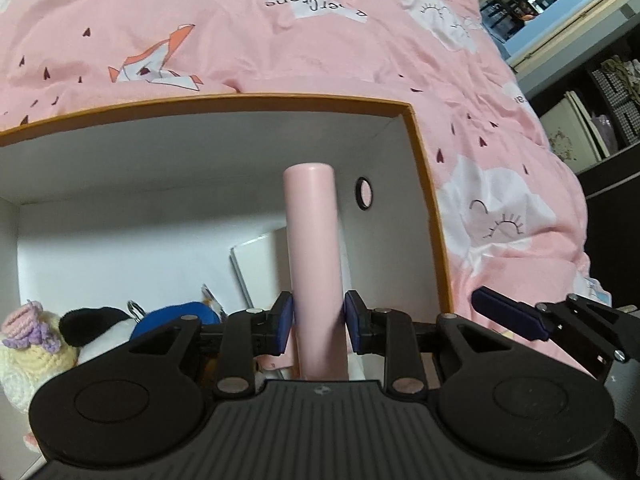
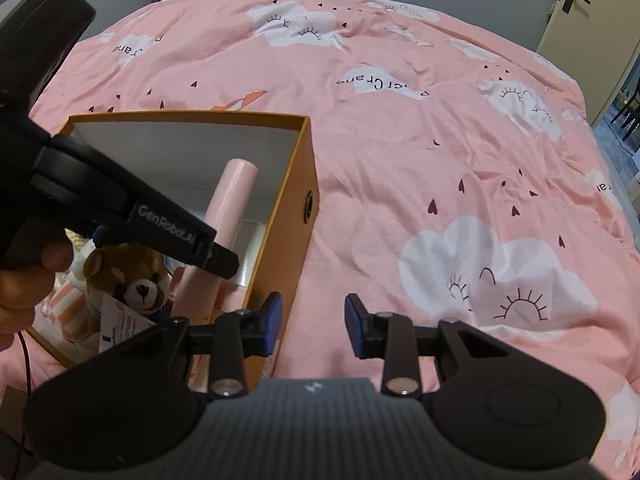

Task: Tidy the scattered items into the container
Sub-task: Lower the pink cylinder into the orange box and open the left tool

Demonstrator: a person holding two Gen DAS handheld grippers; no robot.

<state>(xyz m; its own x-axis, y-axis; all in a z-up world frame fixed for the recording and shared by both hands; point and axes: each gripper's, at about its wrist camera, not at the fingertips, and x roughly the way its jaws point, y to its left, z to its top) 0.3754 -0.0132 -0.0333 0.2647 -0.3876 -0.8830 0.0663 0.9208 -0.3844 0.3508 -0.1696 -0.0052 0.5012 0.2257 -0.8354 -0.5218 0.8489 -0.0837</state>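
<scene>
An orange cardboard box (image 1: pixel 420 160) with a white inside sits on the pink bedspread. My left gripper (image 1: pixel 319 312) reaches down into it, its blue pads against both sides of a pale pink tube (image 1: pixel 314 240) that points along the fingers toward the box's far wall. In the right wrist view the tube (image 2: pixel 232 200) leans inside the box (image 2: pixel 296 200) under a left gripper finger (image 2: pixel 216 256). My right gripper (image 2: pixel 314 316) hangs open and holds nothing, just outside the box's right wall above the bedspread.
Inside the box lie a red panda plush (image 2: pixel 132 276), a crocheted toy (image 1: pixel 24 344), a black-and-white plush (image 1: pixel 96 324), a blue item (image 1: pixel 176 316) and a flat white piece (image 1: pixel 260 268). The pink bedspread (image 2: pixel 440 140) spreads to the right. A person's hand (image 2: pixel 24 280) holds the left gripper.
</scene>
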